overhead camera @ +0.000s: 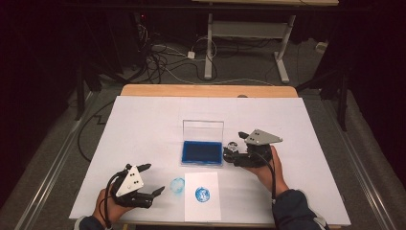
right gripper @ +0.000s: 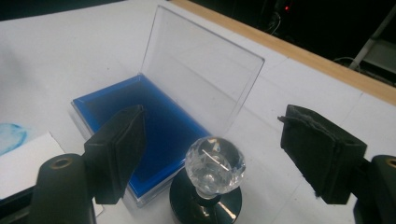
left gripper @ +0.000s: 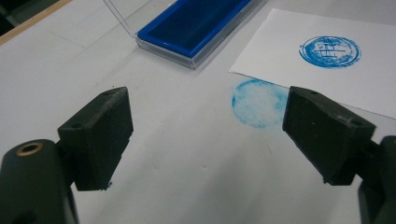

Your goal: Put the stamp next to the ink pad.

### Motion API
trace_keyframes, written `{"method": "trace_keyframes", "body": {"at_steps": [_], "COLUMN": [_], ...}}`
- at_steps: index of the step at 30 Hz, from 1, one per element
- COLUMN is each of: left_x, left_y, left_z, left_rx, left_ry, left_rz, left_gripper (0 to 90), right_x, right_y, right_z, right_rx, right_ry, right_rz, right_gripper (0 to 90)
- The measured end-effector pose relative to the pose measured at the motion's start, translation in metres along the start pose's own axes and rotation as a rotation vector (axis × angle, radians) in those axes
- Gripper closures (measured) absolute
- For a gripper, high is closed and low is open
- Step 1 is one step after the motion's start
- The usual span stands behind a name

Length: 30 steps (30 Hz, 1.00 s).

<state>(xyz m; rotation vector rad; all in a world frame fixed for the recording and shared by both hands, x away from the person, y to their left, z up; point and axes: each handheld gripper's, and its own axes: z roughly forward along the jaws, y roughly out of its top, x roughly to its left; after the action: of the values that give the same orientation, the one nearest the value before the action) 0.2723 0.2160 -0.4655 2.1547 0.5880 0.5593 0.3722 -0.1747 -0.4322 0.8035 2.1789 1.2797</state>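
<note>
A stamp with a faceted clear knob on a black round base stands upright on the white cover, just right of the blue ink pad. My right gripper is open, its jaws wide on either side of the knob and clear of it. In the high view the stamp stands between the pad and my right gripper. My left gripper is open and empty, low over a round blue smudge on the cover. A white sheet carries a round blue print.
The pad's clear lid stands upright at its far side. A white cover lies over the wooden table. Beyond the table, cables and a desk frame sit on the floor.
</note>
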Motion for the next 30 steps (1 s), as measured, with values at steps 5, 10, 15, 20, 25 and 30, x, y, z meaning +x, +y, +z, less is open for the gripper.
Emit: {"method": "trace_keyframes", "body": {"at_steps": [5,10,15,20,25,30], "left_x": [0.0,0.001,0.0,0.001,0.002,0.001], "left_y": [0.001,0.001,0.001,0.0,0.001,0.0], "left_z": [0.0,0.0,0.0,-0.002,0.0,-0.001], "left_rx": [-0.001,-0.002,-0.003,-0.008,-0.002,-0.003], "left_ry": [0.001,0.002,0.004,0.009,0.005,0.005], "left_rz": [-0.001,-0.003,-0.001,-0.009,-0.004,-0.007], "left_gripper": [15.1,15.0,15.1,15.0,15.1,15.0], "right_x": [0.004,0.011,0.016,0.018,0.021,0.026], "right_y": [0.004,0.006,0.005,0.002,-0.004,-0.01], "right_z": [-0.011,-0.024,-0.036,-0.049,-0.061,-0.071], "right_rx": [-0.026,-0.049,-0.071,-0.083,-0.095,-0.097], "right_ry": [-0.005,-0.006,-0.013,-0.003,0.003,0.007], "right_rz": [-0.03,-0.069,-0.099,-0.107,-0.11,-0.133], "right_gripper": [20.5,20.2,20.4,20.6,20.6,20.6]}}
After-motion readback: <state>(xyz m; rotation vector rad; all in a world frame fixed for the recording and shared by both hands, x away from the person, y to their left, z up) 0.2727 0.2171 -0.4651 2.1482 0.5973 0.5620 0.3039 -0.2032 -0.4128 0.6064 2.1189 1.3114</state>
